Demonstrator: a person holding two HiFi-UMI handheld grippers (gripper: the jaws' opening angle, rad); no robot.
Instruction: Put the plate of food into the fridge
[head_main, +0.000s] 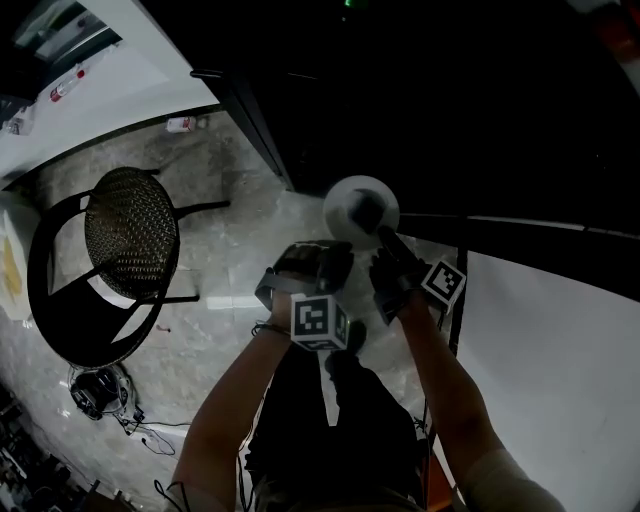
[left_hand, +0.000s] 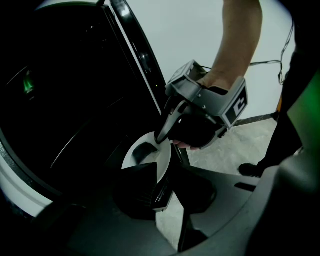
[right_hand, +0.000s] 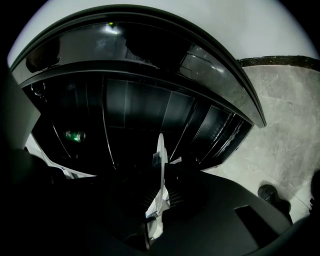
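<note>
Head view: two arms carry two grippers, and one white plate (head_main: 346, 192) bearing one dark lump of food (head_main: 368, 211) hangs over the floor (head_main: 230, 330) at the edge of the dark fridge (head_main: 420, 100). The left gripper (head_main: 338, 250) and right gripper (head_main: 378, 228) meet at its near rim. One round mesh chair (head_main: 130, 235) stands well apart to the left; a white panel (head_main: 560, 340) closes the right side.

Left gripper view: the left gripper (left_hand: 162, 182) is clamped on the plate's (left_hand: 163, 159) rim, and the right gripper (left_hand: 161, 139) bites the opposite edge.

Right gripper view: the right gripper (right_hand: 159, 187) pinches the plate (right_hand: 161, 150), seen edge-on, before the fridge's (right_hand: 140, 110) open black cavity with one green light (right_hand: 75, 135).
</note>
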